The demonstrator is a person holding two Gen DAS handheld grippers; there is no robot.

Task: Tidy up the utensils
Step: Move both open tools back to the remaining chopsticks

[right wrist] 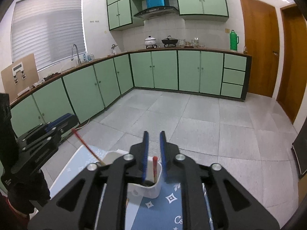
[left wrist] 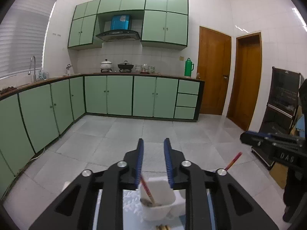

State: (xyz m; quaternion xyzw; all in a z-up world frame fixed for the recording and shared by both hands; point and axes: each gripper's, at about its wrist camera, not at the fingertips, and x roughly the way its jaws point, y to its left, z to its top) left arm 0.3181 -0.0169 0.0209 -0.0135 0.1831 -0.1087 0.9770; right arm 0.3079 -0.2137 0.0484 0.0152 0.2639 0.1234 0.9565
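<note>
A kitchen with green cabinets point(right wrist: 165, 71) is seen behind, and a blue patterned cloth point(right wrist: 168, 205) is spread under the white holder point(right wrist: 147, 189), which serves here as landmark. The left gripper point(left wrist: 154, 161) is held above the holder, its blue pads set apart with nothing between them. The right gripper point(right wrist: 154, 153) is held over the holder as well, jaws apart, not clamped on anything. One red chopstick point(right wrist: 154, 167) is standing inside the holder, below the right gripper. A second red chopstick point(right wrist: 87, 146) is leaned out of the holder toward the left gripper
</note>
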